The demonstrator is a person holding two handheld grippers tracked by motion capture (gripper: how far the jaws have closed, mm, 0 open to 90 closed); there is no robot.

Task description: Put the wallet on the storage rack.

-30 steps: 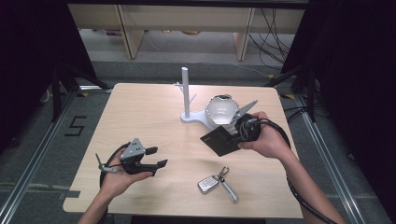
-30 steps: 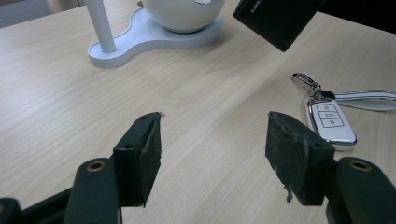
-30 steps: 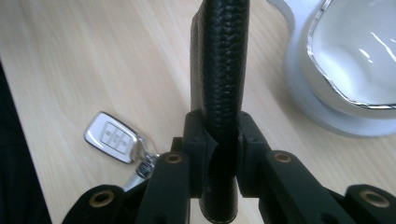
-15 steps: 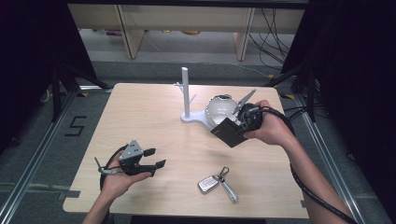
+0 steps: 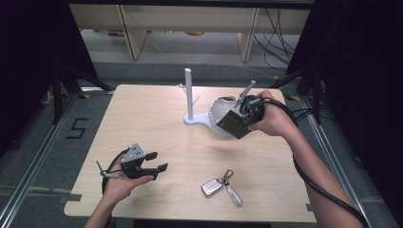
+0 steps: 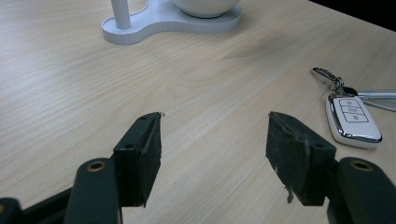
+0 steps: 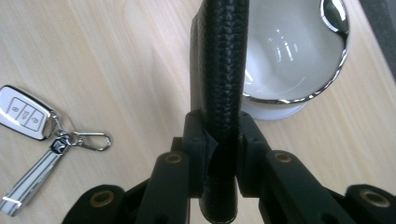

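Clamping a black wallet [image 7: 218, 93], the right gripper [image 7: 219, 135] hides part of the bowl [image 7: 299, 51]; left gripper [image 6: 215, 140] gapes empty.

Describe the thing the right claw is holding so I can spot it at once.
Start at the white stand with its upright post at the far middle of the wooden table. Beside it sits a white bowl; at the bowl's edge the right claw pinches a black wallet. It is flat, dark and textured, unlike the shiny key fob.
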